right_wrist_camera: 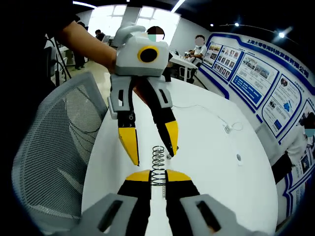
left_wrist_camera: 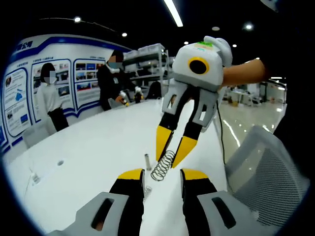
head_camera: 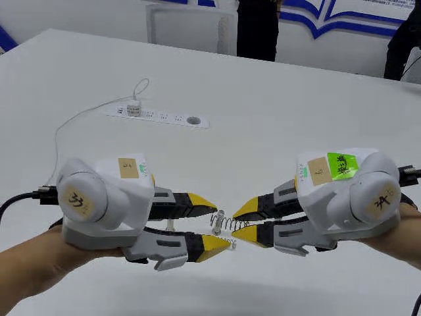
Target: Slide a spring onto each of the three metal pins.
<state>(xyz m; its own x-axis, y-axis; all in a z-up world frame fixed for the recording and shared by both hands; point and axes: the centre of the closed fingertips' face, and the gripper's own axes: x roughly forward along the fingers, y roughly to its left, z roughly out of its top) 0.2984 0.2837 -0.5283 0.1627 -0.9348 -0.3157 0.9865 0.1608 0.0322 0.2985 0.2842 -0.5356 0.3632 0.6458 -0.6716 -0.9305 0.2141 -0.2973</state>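
spring (right_wrist_camera: pixel 157 164), one: clamped at one end between the jaws of the right gripper (right_wrist_camera: pixel 158 176), coil pointing toward the left gripper (left_wrist_camera: pixel 163 173), whose jaws stood apart, gripping nothing. pin (left_wrist_camera: pixel 147 161) upright just beside the coil. best centred over the pin tip, then lowered straight.

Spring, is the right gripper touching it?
Touching. The right gripper view shows the spring with its near end pinched by the right gripper. The yellow jaw tips press on both sides, with no gap.
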